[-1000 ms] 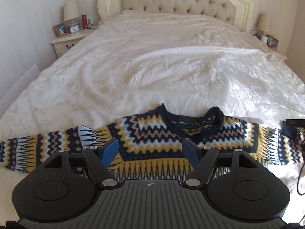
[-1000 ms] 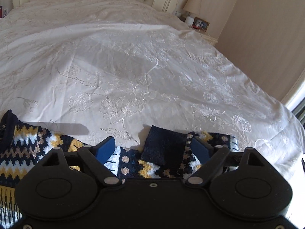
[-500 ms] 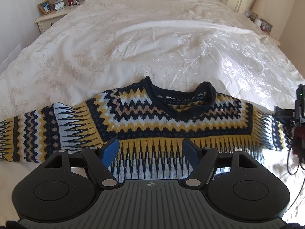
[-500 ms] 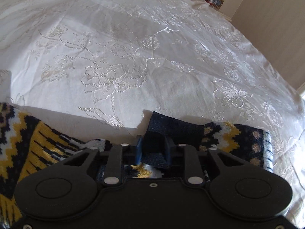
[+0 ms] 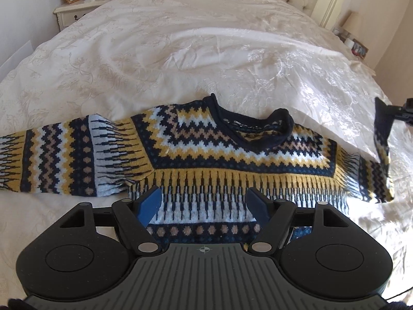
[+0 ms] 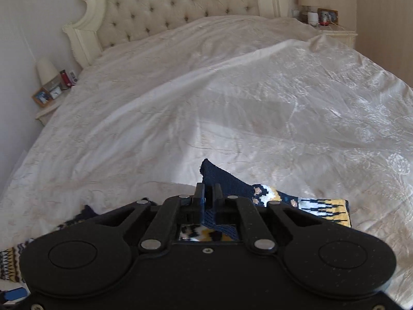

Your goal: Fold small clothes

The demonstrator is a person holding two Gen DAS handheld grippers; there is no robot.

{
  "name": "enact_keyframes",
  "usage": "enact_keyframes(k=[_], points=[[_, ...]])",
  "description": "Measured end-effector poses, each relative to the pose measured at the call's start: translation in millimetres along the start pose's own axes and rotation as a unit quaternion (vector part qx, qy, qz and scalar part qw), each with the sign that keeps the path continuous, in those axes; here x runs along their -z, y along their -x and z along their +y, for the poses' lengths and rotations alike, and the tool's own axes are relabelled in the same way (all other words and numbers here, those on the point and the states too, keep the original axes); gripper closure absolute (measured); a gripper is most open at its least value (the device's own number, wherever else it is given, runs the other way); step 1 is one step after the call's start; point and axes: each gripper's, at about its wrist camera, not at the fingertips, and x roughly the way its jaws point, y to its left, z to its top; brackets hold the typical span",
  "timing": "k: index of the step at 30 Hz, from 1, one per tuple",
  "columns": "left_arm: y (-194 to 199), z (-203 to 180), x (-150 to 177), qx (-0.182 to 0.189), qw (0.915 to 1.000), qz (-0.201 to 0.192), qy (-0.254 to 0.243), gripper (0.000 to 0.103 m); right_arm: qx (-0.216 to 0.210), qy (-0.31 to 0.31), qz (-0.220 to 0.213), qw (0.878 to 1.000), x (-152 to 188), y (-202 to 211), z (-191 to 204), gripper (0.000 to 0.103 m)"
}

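A small knitted sweater [image 5: 232, 149] in navy, yellow and white zigzags lies face up on the bed, neck away from me, left sleeve [image 5: 51, 155] stretched out flat. My left gripper [image 5: 204, 201] hovers open over the sweater's lower body, nothing between its blue pads. My right gripper [image 6: 208, 193] is shut on the navy cuff [image 6: 219, 178] of the right sleeve. In the left wrist view that sleeve [image 5: 382, 139] is lifted off the bed at the far right, hanging from the right gripper [image 5: 405, 111].
The white embroidered bedspread [image 5: 206, 51] covers the whole bed up to a tufted headboard [image 6: 180, 10]. A nightstand [image 5: 77, 7] with a lamp, frame and clock stands at the left, another nightstand [image 6: 333, 31] at the right.
My right gripper closed on the sleeve cuff and raised it off the bed, turning toward the headboard. The left gripper rose and tilted down, staying open above the sweater.
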Motion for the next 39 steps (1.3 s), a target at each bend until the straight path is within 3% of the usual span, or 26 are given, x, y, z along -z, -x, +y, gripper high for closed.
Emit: enact_keyframes(k=[2,8,13,15,19,22,25,28,32,37,39], points=[[5.9,10.5,4.5,-0.001,1.0,0.0,0.007,0.031,-0.051,0.004,0.008,0.999,5.9,-1.7,34.0,0.093],[23.1,44.8,19.0,-0.014,0.9995,-0.001,0.029,0.031,-0.147,0.044,0.056,0.987,42.4,-32.3,121.9,0.093],[32.5,67.9,26.7,-0.026,0.9988,0.001,0.041,0.031,-0.194,0.072,0.103,0.973,86.0,-62.7,168.3,0.093],[33.4,73.8,28.2,-0.027,0.9988,0.002,0.042,0.031,-0.205,0.084,0.12,0.968,101.1,-69.2,176.6,0.084],[27.5,78.9,27.2,-0.02,0.9987,0.008,0.045,0.031,-0.183,0.106,0.131,0.969,122.2,-61.6,180.2,0.076],[19.9,77.2,24.8,-0.007,0.9987,0.012,0.048,0.031,-0.163,0.106,0.126,0.973,127.3,-49.4,164.0,0.049],[7.2,68.2,21.7,0.008,0.9989,0.021,0.042,0.031,-0.13,0.104,0.124,0.978,129.2,-38.7,137.9,0.047],[-7.2,55.9,17.1,0.022,0.9988,0.029,0.033,0.031,-0.1,0.095,0.124,0.983,132.3,-29.6,108.7,0.038],[-30.8,38.4,7.5,0.035,0.9985,0.039,0.015,0.031,-0.079,0.068,0.129,0.986,138.8,-21.4,71.2,0.023],[-62.9,23.5,-5.7,0.038,0.9979,0.052,0.001,0.032,-0.055,0.034,0.138,0.988,145.7,-20.5,36.6,0.01],[-76.2,19.9,-9.6,0.035,0.9977,0.058,-0.005,0.037,-0.048,0.023,0.139,0.989,147.0,-21.1,26.9,0.01]])
